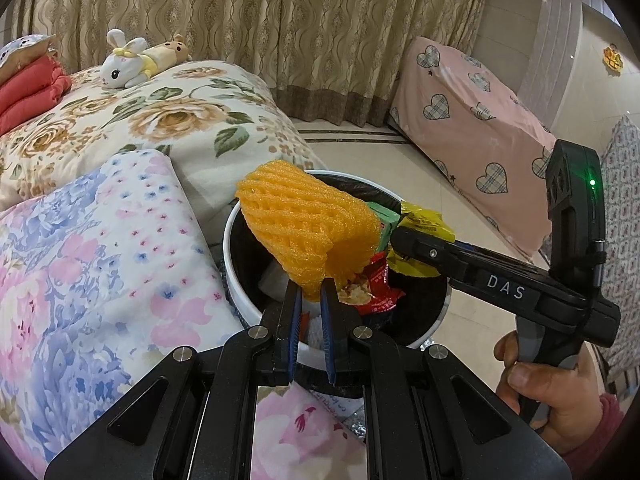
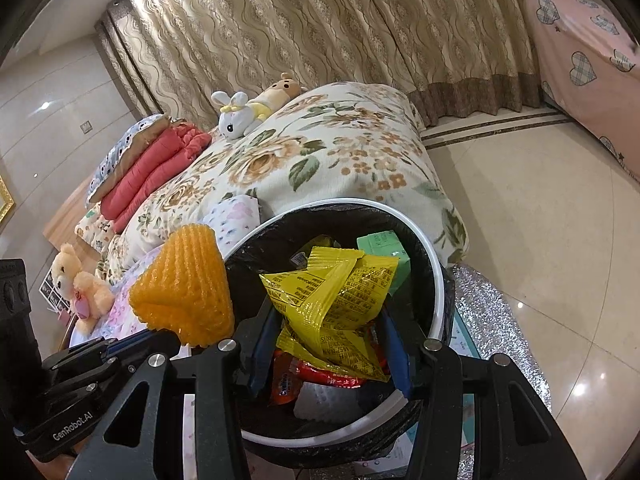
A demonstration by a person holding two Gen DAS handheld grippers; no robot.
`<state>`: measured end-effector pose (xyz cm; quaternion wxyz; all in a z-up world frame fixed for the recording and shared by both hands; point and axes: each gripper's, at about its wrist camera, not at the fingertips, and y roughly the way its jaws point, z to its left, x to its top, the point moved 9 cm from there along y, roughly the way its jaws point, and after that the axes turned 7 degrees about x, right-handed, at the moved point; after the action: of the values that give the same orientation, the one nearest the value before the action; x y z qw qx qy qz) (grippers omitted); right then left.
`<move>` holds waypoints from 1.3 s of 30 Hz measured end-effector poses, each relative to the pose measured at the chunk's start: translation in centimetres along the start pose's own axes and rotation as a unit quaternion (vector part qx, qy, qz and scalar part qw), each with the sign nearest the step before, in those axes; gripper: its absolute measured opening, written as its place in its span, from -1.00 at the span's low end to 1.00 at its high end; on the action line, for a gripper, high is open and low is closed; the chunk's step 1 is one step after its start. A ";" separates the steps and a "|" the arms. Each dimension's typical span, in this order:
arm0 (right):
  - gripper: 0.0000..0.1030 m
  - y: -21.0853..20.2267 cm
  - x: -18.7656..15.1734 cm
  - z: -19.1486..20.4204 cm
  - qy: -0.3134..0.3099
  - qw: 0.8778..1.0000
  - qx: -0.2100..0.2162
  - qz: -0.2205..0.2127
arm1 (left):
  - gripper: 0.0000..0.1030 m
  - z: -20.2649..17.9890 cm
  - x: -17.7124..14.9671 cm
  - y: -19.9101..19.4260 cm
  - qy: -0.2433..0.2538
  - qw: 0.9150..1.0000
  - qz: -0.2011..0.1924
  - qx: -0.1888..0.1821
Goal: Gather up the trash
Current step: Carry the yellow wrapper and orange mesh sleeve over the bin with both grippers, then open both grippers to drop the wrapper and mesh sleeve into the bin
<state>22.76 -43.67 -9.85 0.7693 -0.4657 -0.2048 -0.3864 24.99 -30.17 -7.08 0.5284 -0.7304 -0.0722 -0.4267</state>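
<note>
The left claw [image 1: 310, 300] is pinched narrow on the lower tip of an orange foam net [image 1: 296, 232], holding it up above the near-left rim of the white trash bin [image 1: 240, 280]. To its right, the right claw [image 2: 328, 344] stands spread with a crumpled yellow wrapper [image 2: 332, 292] between its fingers, over the bin's black-lined mouth; whether the pads press it cannot be told. Red wrappers [image 2: 328, 374] and a green carton [image 2: 380, 246] lie inside, and beyond, a plush rabbit [image 2: 236, 118] rests on the floral bed [image 2: 340, 148] before the curtain [image 2: 320, 20].
</note>
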 end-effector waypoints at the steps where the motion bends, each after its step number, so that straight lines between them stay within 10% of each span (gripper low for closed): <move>1: -0.02 0.1 0.0 0.0 0.000 1.000 0.000 0.001 | -0.83 0.0 0.0 0.0 0.000 1.000 0.001 0.000; 39: 0.23 1.0 -0.6 0.5 0.012 1.000 0.003 0.020 | -0.73 0.8 -0.8 1.0 -0.006 1.000 0.026 0.005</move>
<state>23.21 -42.76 -10.59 0.7804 -0.4629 -0.1871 -0.3765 25.45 -29.67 -8.43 0.5427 -0.7318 -0.0580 -0.4082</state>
